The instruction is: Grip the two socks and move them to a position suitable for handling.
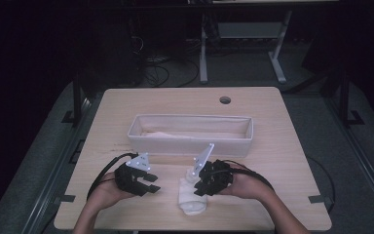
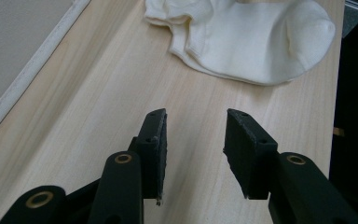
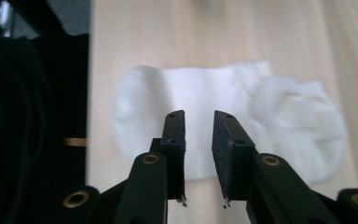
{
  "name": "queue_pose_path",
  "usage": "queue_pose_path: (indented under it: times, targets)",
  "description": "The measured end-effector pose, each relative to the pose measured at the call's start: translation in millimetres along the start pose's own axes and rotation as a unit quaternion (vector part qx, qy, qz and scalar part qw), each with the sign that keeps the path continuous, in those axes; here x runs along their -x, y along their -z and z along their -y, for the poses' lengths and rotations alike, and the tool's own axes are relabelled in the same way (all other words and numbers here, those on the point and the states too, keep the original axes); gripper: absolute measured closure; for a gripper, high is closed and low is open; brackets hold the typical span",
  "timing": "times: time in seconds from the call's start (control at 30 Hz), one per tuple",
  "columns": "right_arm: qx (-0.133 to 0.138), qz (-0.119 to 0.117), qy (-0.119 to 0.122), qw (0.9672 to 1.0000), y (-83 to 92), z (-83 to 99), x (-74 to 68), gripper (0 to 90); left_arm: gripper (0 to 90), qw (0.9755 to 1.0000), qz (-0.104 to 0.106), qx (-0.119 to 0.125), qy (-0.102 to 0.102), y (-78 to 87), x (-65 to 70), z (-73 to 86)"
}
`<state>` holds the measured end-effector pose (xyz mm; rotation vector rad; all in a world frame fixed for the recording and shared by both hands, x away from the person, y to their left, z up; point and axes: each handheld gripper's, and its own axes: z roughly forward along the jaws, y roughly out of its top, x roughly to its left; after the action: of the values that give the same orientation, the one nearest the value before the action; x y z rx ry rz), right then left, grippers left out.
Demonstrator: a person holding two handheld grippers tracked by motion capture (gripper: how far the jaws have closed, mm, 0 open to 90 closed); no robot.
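High view: both forearms low over table (image 1: 272, 146), fabric bin (image 1: 190, 132) beyond the tongs. Left gripper (image 1: 148, 183) hovers, jaws parted, nothing between. Right gripper (image 1: 199, 187) tipped down over white sock (image 1: 191, 199), jaws narrowly apart, nothing pinched; sock lies just right of left gripper.
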<state>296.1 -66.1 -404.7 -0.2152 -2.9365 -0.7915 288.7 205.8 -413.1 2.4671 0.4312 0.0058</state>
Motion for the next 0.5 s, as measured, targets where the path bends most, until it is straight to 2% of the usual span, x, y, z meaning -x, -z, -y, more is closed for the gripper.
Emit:
queue_pose_path:
  times: [0.17,0.23,0.3,0.4,0.5]
  targets:
    - [0.002,0.025,-0.025,0.9994,1.0,-0.6,22.8,72.3,58.9,1.0000,0.002,-0.001,-0.008,-1.8,2.3,-3.8]
    - [-0.011,0.044,-0.031,0.9985,1.0,-3.0,31.6,72.3,58.9,1.0000,0.004,0.000,-0.008,-2.3,3.4,-4.9]
    - [-0.007,0.044,-0.031,0.9985,0.9,-4.3,37.4,71.3,58.9,0.9999,0.004,0.001,-0.010,-2.8,5.2,-6.0]
    - [-0.018,0.043,-0.037,0.9982,-2.0,-6.2,46.6,69.0,59.0,0.9999,0.008,0.001,-0.014,-3.4,6.8,-8.0]
    - [-0.027,0.030,-0.039,0.9984,-8.1,-7.3,57.0,67.0,59.0,0.9998,0.009,0.000,-0.018,-4.2,7.6,-9.5]
